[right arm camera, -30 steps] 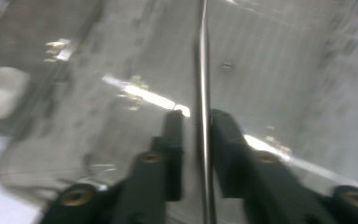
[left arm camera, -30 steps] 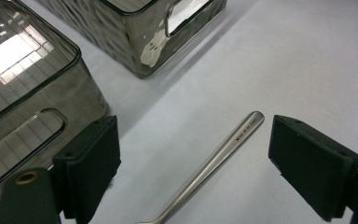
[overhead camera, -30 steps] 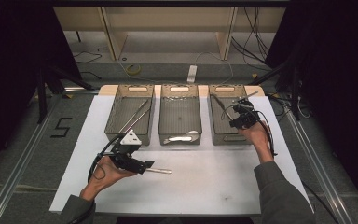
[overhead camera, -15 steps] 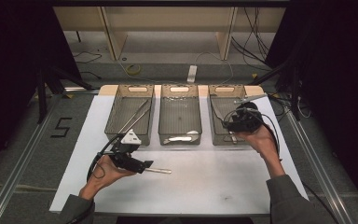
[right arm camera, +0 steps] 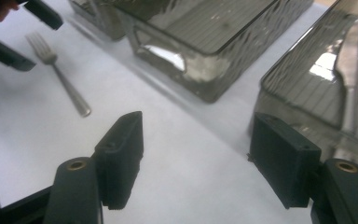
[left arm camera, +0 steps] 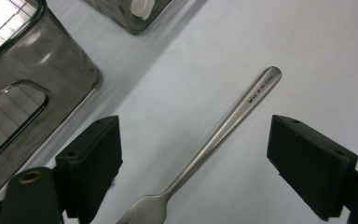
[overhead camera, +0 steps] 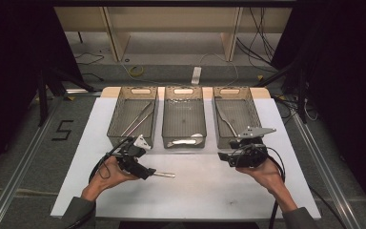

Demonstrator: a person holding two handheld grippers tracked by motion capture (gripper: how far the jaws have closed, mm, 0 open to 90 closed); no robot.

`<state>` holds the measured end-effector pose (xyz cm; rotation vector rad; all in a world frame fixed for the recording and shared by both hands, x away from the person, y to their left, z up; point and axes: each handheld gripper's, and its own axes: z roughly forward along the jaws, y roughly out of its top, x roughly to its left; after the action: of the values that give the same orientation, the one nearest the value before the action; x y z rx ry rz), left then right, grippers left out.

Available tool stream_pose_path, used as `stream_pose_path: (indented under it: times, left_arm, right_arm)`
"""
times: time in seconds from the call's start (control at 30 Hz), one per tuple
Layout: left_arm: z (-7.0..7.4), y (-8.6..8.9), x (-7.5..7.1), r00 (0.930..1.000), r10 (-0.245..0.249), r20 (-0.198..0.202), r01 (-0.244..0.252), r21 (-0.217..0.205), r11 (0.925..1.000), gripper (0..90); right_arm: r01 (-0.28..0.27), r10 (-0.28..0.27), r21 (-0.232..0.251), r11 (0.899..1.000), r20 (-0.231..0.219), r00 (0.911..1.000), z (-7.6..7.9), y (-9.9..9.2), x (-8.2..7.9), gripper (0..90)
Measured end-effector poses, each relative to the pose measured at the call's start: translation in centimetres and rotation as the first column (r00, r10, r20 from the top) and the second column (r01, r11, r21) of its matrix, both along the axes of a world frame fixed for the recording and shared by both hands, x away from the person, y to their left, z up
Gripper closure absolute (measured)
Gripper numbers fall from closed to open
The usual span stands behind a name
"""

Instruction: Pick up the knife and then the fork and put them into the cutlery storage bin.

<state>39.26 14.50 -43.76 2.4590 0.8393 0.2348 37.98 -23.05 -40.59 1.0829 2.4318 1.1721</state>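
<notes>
On the white desk (overhead camera: 200, 191) three smoked-plastic bins stand side by side along the far edge. The left bin (overhead camera: 132, 117) holds long thin metal utensils, the middle bin (overhead camera: 184, 117) has a pale utensil lying at its near end, and the right bin (overhead camera: 235, 117) holds a metal knife.

A steel fork (left arm camera: 214, 140) lies flat on the desk just in front of the left and middle bins. The left gripper (overhead camera: 145, 171) sits low over it, held in the person's left hand (overhead camera: 109, 174). In the left gripper view the fork's handle runs up between the two black fingers (left arm camera: 95, 158), with clear desk showing on both sides of the metal; the fingers stand wide apart and do not press on it, so the fork is straddled but not gripped. The tines are at the bottom of that view, the handle end pointing away.

The right gripper (overhead camera: 225, 157), in the person's right hand (overhead camera: 264, 174), hovers over the desk just in front of the right bin, pointing toward the left gripper. Its fingers (right arm camera: 121, 149) have just been opening and now stand wide, with nothing between them but bare desk. The right gripper view shows the fork and the left gripper's finger tips farther off.
</notes>
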Motion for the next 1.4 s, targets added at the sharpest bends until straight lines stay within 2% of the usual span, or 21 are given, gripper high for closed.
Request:
stream_pose_path:
  times: [0.13, 0.33, 0.57, 0.67, 0.77, 0.97, 1.23, 1.27, 1.4]
  left_arm:
    - [-0.1, -0.1, 0.0, 0.9999, -0.009, -0.008, 0.009, 0.024, 0.9997, 18.2]
    - [-0.1, -0.3, 0.1, 0.9995, -0.018, -0.025, 0.02, 0.054, 0.9984, 19.6]
    - [-0.4, -0.4, 0.5, 0.9989, -0.026, -0.04, 0.03, 0.102, 0.9944, 24.1]
    - [-0.7, -0.6, 0.7, 0.997, -0.021, -0.074, 0.029, 0.106, 0.9939, 26.3]
    - [-1.0, -0.9, 0.8, 0.995, -0.035, -0.093, 0.049, 0.148, 0.9878, 28.0]
    - [-1.1, -1.1, 1.1, 0.993, -0.032, -0.114, 0.049, 0.155, 0.9868, 32.1]
    - [-1.6, -1.5, 1.5, 0.991, -0.045, -0.126, 0.07, 0.197, 0.9779, 41.2]
    - [-1.6, -1.5, 1.6, 0.9898, -0.055, -0.132, 0.082, 0.209, 0.9745, 42.4]
    - [-2.0, -1.7, 1.6, 0.9871, -0.07, -0.144, 0.1, 0.218, 0.9709, 48.7]
  right_arm:
    - [0.004, -0.005, 0.023, 1.0, 0.002, 1.0, -0.8, -0.4, -0.8, 32.4]
    - [-0.016, 0.016, 0.066, 0.998, 0.006, 0.9999, -1.3, -0.3, -1.8, 30.7]
    - [-0.043, 0.043, 0.072, 0.996, 0.013, 0.999, -1.5, 0.1, -2.8, 30.1]
    - [-0.052, 0.051, 0.077, 0.996, 0.013, 0.9986, -1.6, 0.1, -3.2, 30.1]
    - [-0.053, 0.052, 0.079, 0.995, 0.007, 0.9986, -1.9, 0.3, -3.5, 29.9]
    - [-0.068, 0.067, 0.08, 0.994, 0.015, 0.9976, -2.0, 0.6, -4.2, 29.6]
    - [-0.073, 0.072, 0.087, 0.994, 0.013, 0.9973, -2.1, 0.6, -4.8, 28.8]
    - [-0.075, 0.074, 0.087, 0.993, 0.013, 0.9972, -2.1, 0.6, -4.9, 28.8]
    - [-0.076, 0.075, 0.084, 0.994, 0.013, 0.9971, -2.1, 0.5, -5.0, 28.8]
